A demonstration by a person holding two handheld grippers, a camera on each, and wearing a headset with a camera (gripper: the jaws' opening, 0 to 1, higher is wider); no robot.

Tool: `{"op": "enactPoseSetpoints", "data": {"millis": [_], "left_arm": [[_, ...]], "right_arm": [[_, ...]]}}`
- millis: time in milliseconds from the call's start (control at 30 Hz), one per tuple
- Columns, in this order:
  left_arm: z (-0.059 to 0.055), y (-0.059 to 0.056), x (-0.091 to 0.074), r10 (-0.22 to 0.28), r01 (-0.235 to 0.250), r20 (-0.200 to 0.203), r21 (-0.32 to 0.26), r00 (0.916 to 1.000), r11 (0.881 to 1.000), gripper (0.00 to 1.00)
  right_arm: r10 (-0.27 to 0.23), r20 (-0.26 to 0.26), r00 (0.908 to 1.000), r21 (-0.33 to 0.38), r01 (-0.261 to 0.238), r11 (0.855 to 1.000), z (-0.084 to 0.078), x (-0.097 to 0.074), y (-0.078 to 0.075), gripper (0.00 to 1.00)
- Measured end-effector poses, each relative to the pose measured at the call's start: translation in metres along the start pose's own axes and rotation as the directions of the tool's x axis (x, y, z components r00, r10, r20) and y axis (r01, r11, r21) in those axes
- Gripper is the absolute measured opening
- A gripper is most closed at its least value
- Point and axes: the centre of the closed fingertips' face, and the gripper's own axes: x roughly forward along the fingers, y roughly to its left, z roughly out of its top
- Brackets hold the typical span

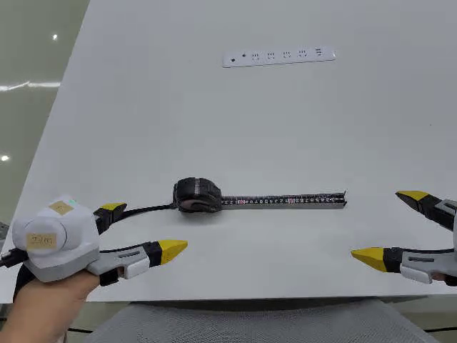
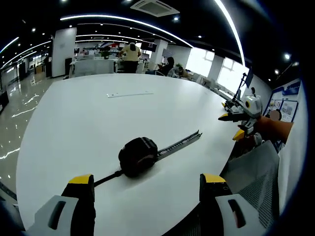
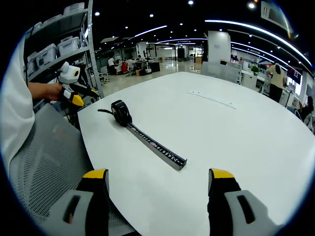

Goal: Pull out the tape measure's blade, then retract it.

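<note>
A black tape measure point(image 1: 197, 195) lies on the white table point(image 1: 235, 121), its blade point(image 1: 283, 201) drawn out to the right and resting flat. My left gripper point(image 1: 143, 229) stands open at the table's near left, a short way from the case point(image 2: 138, 156), with a black strap point(image 2: 106, 179) trailing toward it. The blade's tip point(image 3: 179, 162) lies ahead of my right gripper point(image 1: 391, 227), which is open at the near right and holds nothing. The case point(image 3: 120, 112) lies at the blade's far end in the right gripper view. The other gripper point(image 2: 238, 115) is across the table in the left gripper view.
A white power strip point(image 1: 279, 56) lies at the far side of the table. A grey mesh chair back point(image 1: 257, 325) sits below the table's near edge. People stand by desks point(image 2: 129, 53) in the background office. Shelving with boxes point(image 3: 59, 49) is on the left of the right gripper view.
</note>
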Motion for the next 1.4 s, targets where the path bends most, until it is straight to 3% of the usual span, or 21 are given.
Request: {"op": "enactPoseSetpoints", "data": {"millis": [167,333,867,1133,1400], "left_arm": [[0.003,-0.01,0.008,-0.007,0.007,-0.006,-0.008,1.0,1.0,0.85],[0.006,-0.012,0.015,-0.013,0.013,-0.013,-0.011,0.9998,1.0,0.85],[0.017,-0.024,0.04,-0.029,0.029,-0.026,0.019,0.9992,0.999,0.81],[0.016,-0.025,0.053,-0.02,0.02,-0.039,-0.009,0.999,1.0,0.77],[0.011,-0.015,0.064,0.032,-0.034,-0.049,-0.058,0.9983,0.998,0.78]], "right_arm": [[0.011,-0.003,0.9999,0.004,-0.011,1.0,-0.001,0.002,0.001,0.82],[0.02,-0.01,0.9998,-0.008,-0.02,1.0,-0.003,0.002,0.001,0.78],[0.036,-0.021,0.9991,0.003,-0.036,0.999,-0.005,0.006,-0.004,0.78],[0.032,-0.011,0.9994,0.006,-0.031,0.999,-0.006,0.008,-0.01,0.76],[0.037,-0.012,0.9993,0.005,-0.037,0.999,-0.007,0.011,-0.01,0.75]]}}
